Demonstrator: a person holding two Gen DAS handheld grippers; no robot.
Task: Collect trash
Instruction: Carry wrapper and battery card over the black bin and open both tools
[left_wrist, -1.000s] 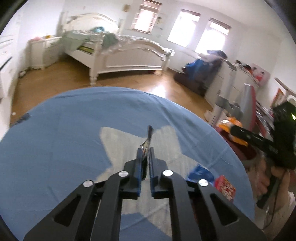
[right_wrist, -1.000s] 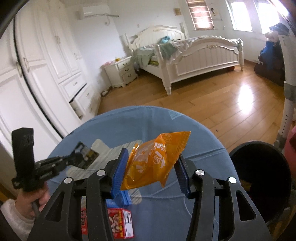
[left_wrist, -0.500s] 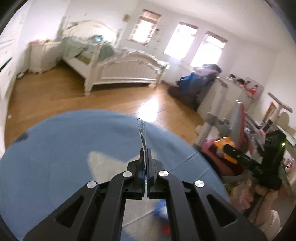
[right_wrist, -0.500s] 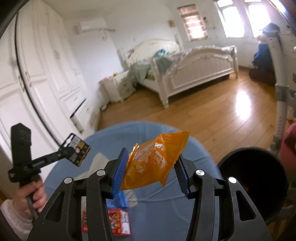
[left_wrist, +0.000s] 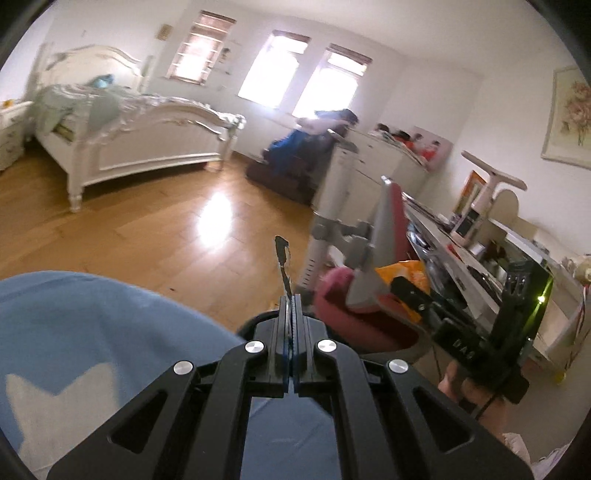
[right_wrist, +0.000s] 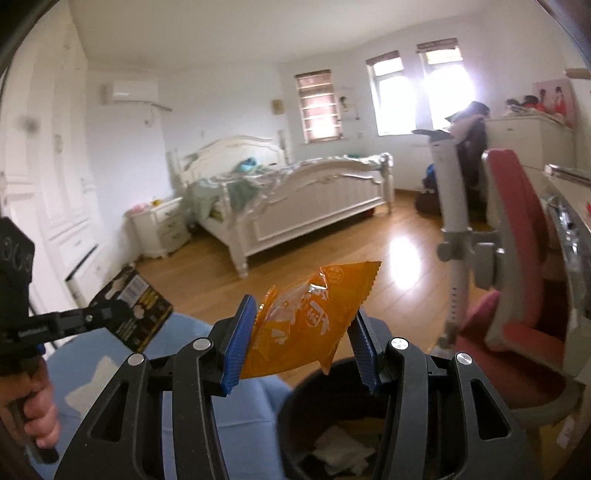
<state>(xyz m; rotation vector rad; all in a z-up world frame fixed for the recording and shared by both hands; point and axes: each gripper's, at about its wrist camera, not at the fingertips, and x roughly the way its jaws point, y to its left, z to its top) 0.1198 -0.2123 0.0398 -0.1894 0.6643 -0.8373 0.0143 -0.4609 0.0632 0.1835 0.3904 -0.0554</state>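
My left gripper is shut on a thin black card wrapper, seen edge-on; in the right wrist view it shows flat, black and yellow. My right gripper is shut on an orange snack packet and holds it over the black trash bin, which has white scraps inside. In the left wrist view the right gripper with the orange packet is to the right, and part of the bin rim shows just ahead of the left fingers.
A round table with a blue cloth is at lower left. A red and grey chair stands right of the bin. A cluttered desk is at right. A white bed stands across the wooden floor.
Both grippers have swung right, off the table toward the bin, still holding their items. The bin is now directly under the right gripper. The red box on the table is out of view.
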